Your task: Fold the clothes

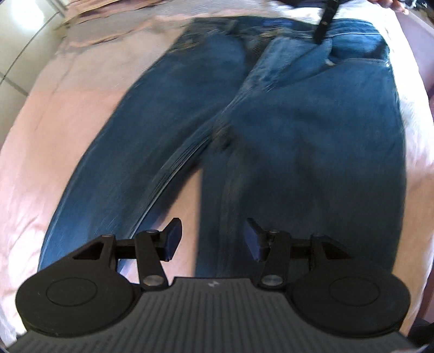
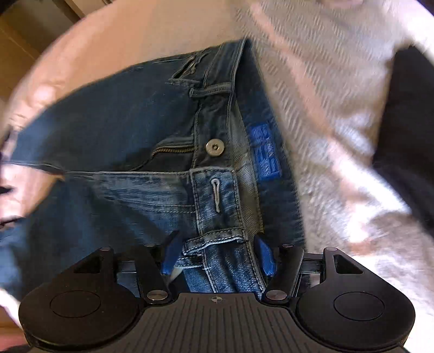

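Observation:
A pair of blue jeans (image 1: 298,130) lies lengthwise on a pink bed sheet (image 1: 67,130), with the waist at the far end and both legs running toward the left wrist camera. My left gripper (image 1: 213,239) hangs open over the gap between the two legs, with nothing between its fingers. In the right wrist view the unbuttoned waistband (image 2: 217,190) shows its metal button (image 2: 215,148) and blue label (image 2: 267,152). My right gripper (image 2: 217,255) is closed around the waistband at a belt loop, with denim bunched between its pads. One of its fingers (image 1: 324,24) shows at the far end.
A white knitted cloth (image 2: 325,122) lies beyond the waistband, with something dark (image 2: 407,135) at its right. Part of a hand (image 1: 390,5) shows at the top right corner. A pale tiled floor (image 1: 19,54) borders the bed on the left.

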Tool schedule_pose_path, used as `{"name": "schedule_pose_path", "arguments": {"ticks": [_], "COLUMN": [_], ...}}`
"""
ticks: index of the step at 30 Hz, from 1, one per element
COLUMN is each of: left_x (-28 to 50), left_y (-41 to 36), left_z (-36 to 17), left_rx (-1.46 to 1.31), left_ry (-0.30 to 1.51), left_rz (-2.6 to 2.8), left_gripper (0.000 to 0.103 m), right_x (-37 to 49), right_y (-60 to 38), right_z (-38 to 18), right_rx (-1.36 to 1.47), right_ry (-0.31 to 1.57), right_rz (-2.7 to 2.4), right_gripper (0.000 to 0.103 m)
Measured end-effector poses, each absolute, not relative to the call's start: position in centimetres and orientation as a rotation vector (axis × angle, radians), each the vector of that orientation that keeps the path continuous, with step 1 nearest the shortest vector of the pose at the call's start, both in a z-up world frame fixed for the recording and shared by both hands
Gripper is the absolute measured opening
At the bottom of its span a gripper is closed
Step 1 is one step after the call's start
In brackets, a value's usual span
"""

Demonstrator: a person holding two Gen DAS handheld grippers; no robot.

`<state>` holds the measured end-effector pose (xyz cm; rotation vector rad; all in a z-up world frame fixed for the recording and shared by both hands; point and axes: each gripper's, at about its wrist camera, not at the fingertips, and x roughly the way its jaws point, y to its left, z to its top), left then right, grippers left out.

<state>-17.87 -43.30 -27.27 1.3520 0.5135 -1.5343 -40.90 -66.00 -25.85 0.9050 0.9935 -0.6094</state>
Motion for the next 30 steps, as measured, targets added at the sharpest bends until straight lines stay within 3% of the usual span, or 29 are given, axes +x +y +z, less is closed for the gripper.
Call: {"name": "schedule_pose_path", "arguments": {"ticks": [7, 8, 11, 17, 20, 23, 24, 26, 30], "left_x": [-21.2, -21.5, -21.8, -21.5, -21.3, -21.5, -21.6, -21.7, -21.6], "left_y": [-48.4, -49.0, -49.7, -50.9, -52.2, -53.1, -53.3, -53.3, -53.4], "left_z": [-27.9, -28.0, -27.3, -26.7, -28.9, -31.1, -31.6, -32.2, -32.9], "left_rx": [1.361, 1.370, 1.336, 1.256, 1.287, 1.331, 1.344, 1.352, 1.353], "left_ry": [0.502, 0.495, 0.478, 0.463, 0.509, 0.530, 0.529, 0.525, 0.529], "left_rz": [-1.596, -1.606, -1.623, -1.606, -1.572, -1.559, -1.559, -1.562, -1.566], "left_gripper": [0.047, 0.047, 0.047, 0.047, 0.047, 0.047, 0.048, 0.049, 0.051], "right_x": [-42.6, -42.5, -42.2, -41.5, -40.8, -40.1, -40.0, -40.3, -40.5], "right_y": [-68.0, -68.0, -67.6, -66.7, -68.2, -69.8, -70.4, -70.8, -71.7], "right_z": [-26.8, -26.6, -25.3, -18.4, -19.8, -25.1, -26.3, -26.2, -26.2], "right_rx": [1.049, 1.044, 0.999, 0.832, 0.820, 0.894, 0.912, 0.893, 0.854], "right_ry": [0.894, 0.902, 0.934, 0.767, 0.731, 0.860, 0.901, 0.874, 0.821], "right_rz": [-0.527, -0.516, -0.499, -0.470, -0.487, -0.506, -0.502, -0.488, -0.436], "right_gripper": [0.060, 0.039, 0.012, 0.011, 0.011, 0.012, 0.014, 0.031, 0.046]}}
